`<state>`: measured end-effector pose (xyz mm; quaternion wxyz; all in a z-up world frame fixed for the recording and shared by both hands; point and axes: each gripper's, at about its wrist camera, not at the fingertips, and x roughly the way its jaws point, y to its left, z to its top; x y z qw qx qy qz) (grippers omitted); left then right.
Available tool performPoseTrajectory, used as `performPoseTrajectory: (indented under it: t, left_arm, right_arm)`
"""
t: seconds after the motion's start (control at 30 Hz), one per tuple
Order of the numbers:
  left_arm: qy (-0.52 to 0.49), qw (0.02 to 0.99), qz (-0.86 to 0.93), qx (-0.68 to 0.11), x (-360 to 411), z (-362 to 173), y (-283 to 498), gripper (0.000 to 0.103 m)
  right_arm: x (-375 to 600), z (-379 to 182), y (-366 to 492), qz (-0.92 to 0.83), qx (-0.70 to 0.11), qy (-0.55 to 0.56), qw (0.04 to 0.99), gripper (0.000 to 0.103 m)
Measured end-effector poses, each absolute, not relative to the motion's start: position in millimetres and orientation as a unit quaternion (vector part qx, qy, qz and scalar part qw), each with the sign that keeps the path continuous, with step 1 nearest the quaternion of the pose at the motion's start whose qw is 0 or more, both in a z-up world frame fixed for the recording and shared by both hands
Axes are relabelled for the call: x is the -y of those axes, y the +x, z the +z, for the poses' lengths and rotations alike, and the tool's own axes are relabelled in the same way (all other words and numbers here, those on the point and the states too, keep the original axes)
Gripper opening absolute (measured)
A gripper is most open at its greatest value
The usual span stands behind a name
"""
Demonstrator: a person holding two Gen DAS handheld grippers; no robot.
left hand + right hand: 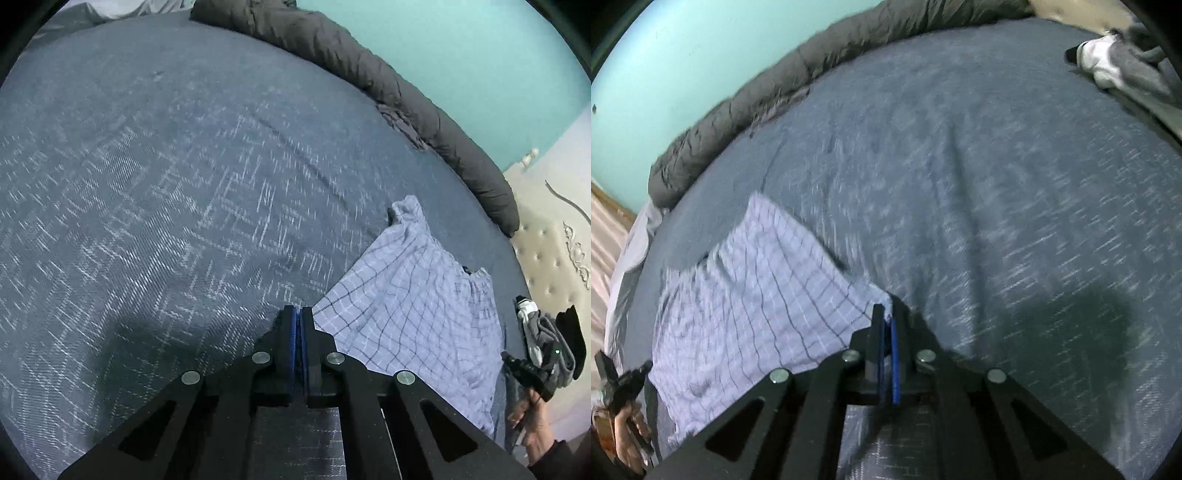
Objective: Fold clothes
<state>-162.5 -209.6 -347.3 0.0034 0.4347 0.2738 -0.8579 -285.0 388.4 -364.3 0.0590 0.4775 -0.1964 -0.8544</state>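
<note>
Light lilac checked shorts [413, 295] lie flat on the blue-grey bed sheet [166, 184]. In the left wrist view my left gripper [298, 314] is shut, and one corner of the shorts ends right at its fingertips. The right wrist view shows my right gripper [886, 314] shut on another corner of the shorts [757, 302], with a bit of cloth showing between the pads. Each gripper also appears in the other's view, held by a hand: the right gripper [532, 369] and the left gripper [624, 380]. The shorts stretch between them.
A dark grey duvet [369, 62] is bunched along the far edge of the bed against a teal wall [461, 55]. A pile of grey, white and black clothes [546, 332] sits by the tufted headboard [546, 240]. Bare sheet spreads around the shorts.
</note>
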Motion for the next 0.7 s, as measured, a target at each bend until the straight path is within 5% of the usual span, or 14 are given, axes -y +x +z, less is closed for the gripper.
performPoseTrajectory:
  t: [0.17,0.23,0.33,0.4,0.47,0.7]
  left_arm:
    - [0.433,0.004,-0.861,-0.267,205.6,-346.1,-166.2,0.002]
    - [0.433,0.006,-0.86,-0.269,205.3,-347.8,-166.7,0.003]
    - [0.434,0.018,-0.86,-0.268,206.8,-347.0,-163.1,0.005]
    - [0.43,0.031,-0.862,-0.267,208.2,-344.0,-160.2,0.019]
    - [0.424,0.031,-0.862,-0.278,208.6,-340.7,-155.6,0.052]
    - [0.429,0.023,-0.862,-0.27,196.9,-343.7,-150.2,0.055]
  right_arm:
    - [-390.2,-363.3,-278.1,-0.857,0.212,0.466,0.055,0.008]
    - [-388.3,-357.5,-272.1,-0.864,0.203,0.458,0.048,0.032]
    - [-382.7,-342.9,-256.2,-0.881,0.185,0.433,0.048,0.04]
    - [-377.3,-334.8,-247.6,-0.887,0.191,0.417,0.058,0.041]
    - [-374.5,-332.1,-235.8,-0.889,0.206,0.403,0.073,0.043]
    - [-340.7,-346.6,-219.4,-0.875,0.253,0.397,0.116,0.044]
